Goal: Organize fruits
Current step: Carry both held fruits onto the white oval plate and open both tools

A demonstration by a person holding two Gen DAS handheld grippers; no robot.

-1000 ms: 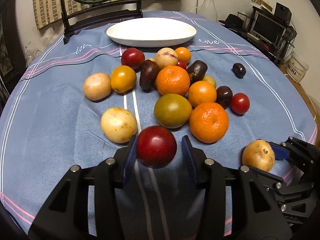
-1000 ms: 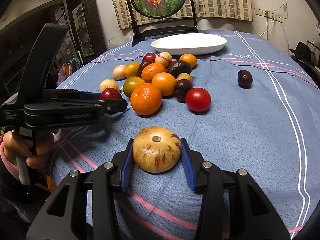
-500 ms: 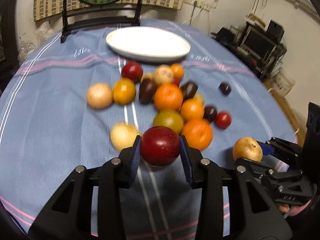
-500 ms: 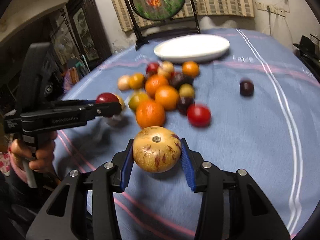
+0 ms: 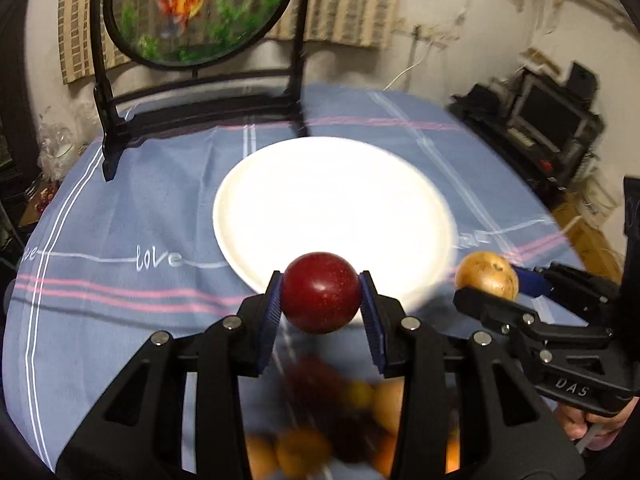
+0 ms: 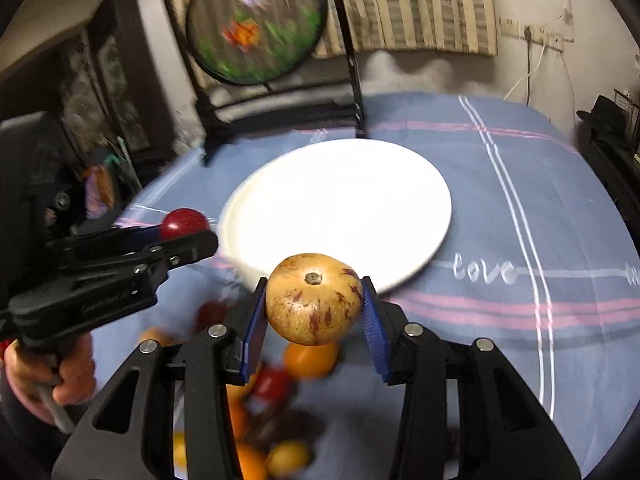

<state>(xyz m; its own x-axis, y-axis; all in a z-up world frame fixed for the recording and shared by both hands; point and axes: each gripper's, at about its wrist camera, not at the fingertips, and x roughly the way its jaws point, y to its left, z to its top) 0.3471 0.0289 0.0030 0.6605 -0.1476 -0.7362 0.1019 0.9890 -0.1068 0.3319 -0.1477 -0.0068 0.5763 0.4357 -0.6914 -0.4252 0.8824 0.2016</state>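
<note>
My left gripper (image 5: 320, 300) is shut on a dark red plum (image 5: 320, 298) and holds it in the air at the near rim of the empty white plate (image 5: 332, 204). My right gripper (image 6: 314, 300) is shut on a yellow fruit with purple streaks (image 6: 314, 298), also raised at the plate's (image 6: 340, 204) near rim. Each gripper shows in the other's view: the right one with its yellow fruit (image 5: 486, 276), the left one with its plum (image 6: 184, 218). The blurred pile of remaining fruits (image 5: 344, 420) lies below and behind the fingers (image 6: 276, 400).
A round painted screen on a black stand (image 5: 196, 12) rises behind the plate at the table's far edge (image 6: 256, 24). The blue cloth with pink and white stripes (image 5: 120, 280) covers the table. Shelving with electronics (image 5: 548, 116) stands to the right.
Both grippers have lifted their fruits off the cloth and moved forward over the pile to the plate's near rim. The pile now lies beneath them.
</note>
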